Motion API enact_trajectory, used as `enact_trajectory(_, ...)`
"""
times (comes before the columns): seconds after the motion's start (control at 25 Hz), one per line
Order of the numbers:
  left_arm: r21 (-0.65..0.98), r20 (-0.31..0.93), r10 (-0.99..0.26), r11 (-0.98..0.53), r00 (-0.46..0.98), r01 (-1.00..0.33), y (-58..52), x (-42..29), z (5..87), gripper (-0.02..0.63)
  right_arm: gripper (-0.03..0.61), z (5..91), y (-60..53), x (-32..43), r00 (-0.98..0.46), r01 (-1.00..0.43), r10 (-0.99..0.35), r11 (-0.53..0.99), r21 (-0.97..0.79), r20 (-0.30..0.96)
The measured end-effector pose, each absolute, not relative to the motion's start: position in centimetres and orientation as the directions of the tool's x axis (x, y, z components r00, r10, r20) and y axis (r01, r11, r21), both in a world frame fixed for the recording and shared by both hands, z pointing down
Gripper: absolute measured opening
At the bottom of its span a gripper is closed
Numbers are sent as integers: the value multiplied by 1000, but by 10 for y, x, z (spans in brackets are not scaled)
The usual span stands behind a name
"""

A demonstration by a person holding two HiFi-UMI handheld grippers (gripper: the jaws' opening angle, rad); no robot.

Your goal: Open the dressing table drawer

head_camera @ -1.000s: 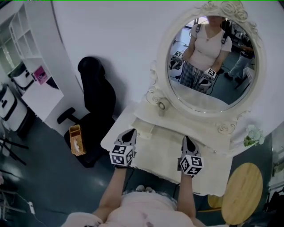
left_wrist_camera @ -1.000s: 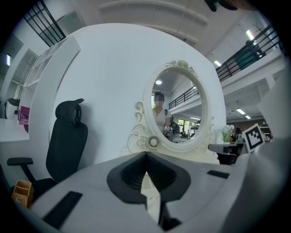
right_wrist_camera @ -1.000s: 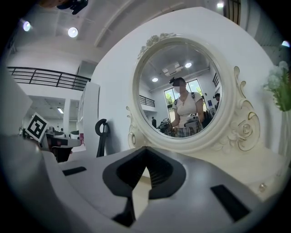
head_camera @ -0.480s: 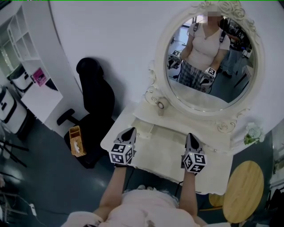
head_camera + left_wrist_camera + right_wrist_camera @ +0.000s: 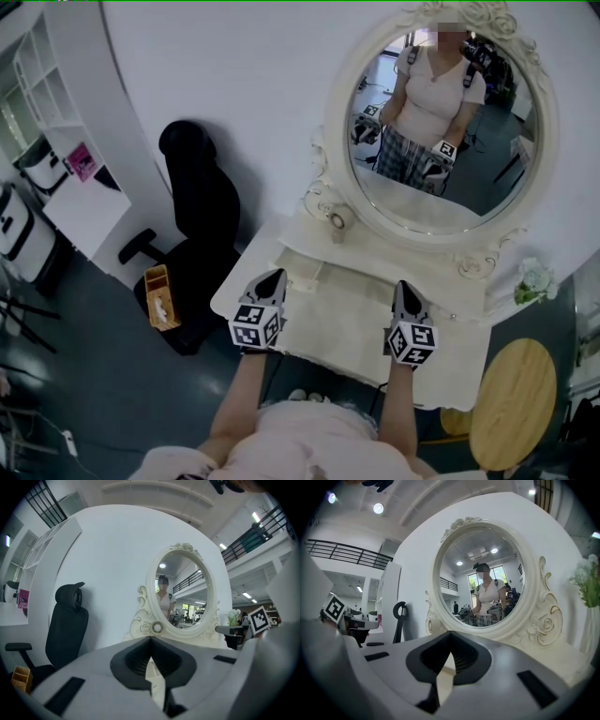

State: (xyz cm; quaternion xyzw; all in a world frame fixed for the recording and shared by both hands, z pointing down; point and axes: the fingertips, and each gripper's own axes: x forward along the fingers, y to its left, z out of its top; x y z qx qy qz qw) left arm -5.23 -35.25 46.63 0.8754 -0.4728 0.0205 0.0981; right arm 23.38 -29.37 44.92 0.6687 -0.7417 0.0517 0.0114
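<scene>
Right tongs (image 5: pixel 402 286) perhaps slightly farther right

bright, even light; fisheye-warped edges

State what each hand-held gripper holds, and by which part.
Nothing: the left hand-held gripper and right hand-held gripper are both shut and empty, over the table.

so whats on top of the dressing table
An ornate oval mirror stands at the back of the dressing table, with a small round ornament at its base. The left gripper and right gripper, both shut, cover parts of the front edge.
</scene>
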Motion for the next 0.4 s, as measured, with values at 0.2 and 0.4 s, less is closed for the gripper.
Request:
enact_trajectory(0.2, 159, 129, -823, -533, 553, -831, -351, -54, 468, 26, 14, 450, -292, 233, -105, -993, -991, 100, -57, 87)
enact_trajectory(0.4, 160, 131, -820, -537, 557, -828, -349, -52, 468, 26, 14, 449, -289, 232, -104, -994, -991, 99, -55, 88)
